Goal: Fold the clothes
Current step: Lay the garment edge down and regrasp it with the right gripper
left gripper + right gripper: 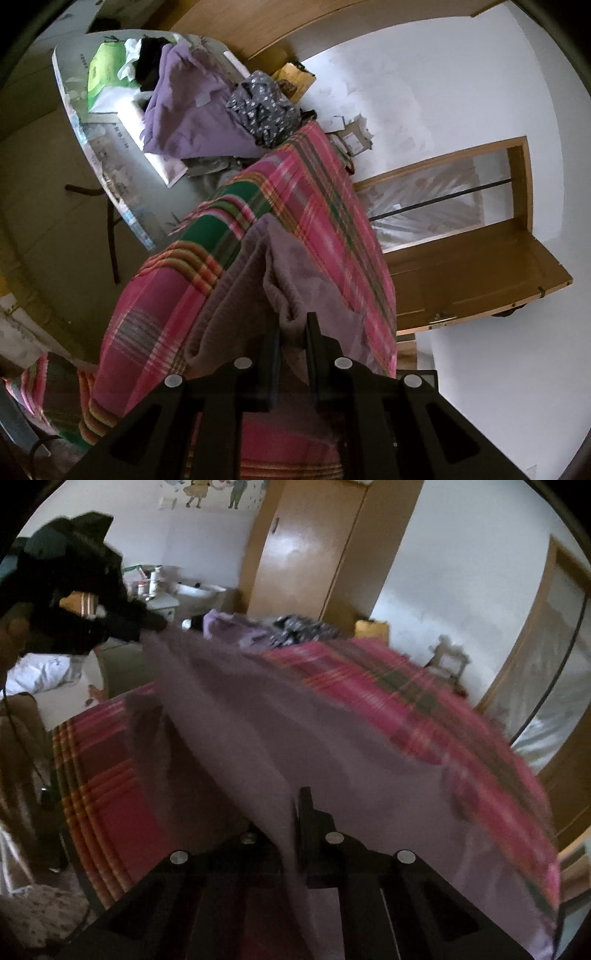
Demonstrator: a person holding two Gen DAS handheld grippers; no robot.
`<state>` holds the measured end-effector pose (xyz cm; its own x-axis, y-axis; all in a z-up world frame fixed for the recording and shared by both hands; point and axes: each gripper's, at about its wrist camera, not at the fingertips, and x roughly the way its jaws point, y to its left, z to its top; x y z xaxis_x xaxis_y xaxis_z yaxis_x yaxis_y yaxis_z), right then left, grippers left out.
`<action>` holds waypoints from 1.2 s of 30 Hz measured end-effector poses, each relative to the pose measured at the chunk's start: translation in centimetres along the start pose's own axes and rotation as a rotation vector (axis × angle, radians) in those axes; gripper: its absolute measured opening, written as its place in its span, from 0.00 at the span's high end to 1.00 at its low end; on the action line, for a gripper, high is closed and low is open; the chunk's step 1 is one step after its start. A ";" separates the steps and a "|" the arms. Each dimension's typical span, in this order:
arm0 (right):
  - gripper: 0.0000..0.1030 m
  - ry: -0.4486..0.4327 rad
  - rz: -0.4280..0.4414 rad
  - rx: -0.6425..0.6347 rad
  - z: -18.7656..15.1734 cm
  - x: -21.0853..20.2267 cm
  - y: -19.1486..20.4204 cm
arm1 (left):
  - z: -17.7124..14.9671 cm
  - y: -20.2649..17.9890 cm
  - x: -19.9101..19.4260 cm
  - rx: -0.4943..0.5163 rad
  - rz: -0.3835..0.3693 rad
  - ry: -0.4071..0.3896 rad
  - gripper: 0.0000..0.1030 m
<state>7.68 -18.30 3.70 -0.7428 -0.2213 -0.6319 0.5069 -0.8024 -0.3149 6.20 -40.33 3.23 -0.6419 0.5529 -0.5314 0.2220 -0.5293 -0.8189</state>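
Left wrist view: the left gripper (291, 328) is clamped on a bunched edge of the mauve cloth (236, 295), which hangs over the plaid bed (314, 192). Right gripper (295, 812) is pinched on another edge (blurred, so the grip looks closed), the cloth stretched between the 2 tools. More clothes (192, 107) sit piled beyond.

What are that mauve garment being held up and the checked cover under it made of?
The mauve garment looks like a soft knit or fleece, matte: it has a fuzzy surface and hangs in thick, limp folds. The checked cover looks like thin woven cotton, matte: its pink, green and yellow stripes cross in a flat plaid. Neither fibre can be confirmed by sight.
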 end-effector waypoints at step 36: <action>0.79 0.139 0.313 0.118 -2.2 -2.4 -5.1 | -1.3 3.2 1.1 0.027 0.148 0.107 0.83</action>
<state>7.81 -12.43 5.23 -0.4886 -0.3953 -0.7778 0.6402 -0.7681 -0.0118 7.13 -40.62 -0.28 -0.5216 0.5324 -0.6667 0.2874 -0.6261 -0.7249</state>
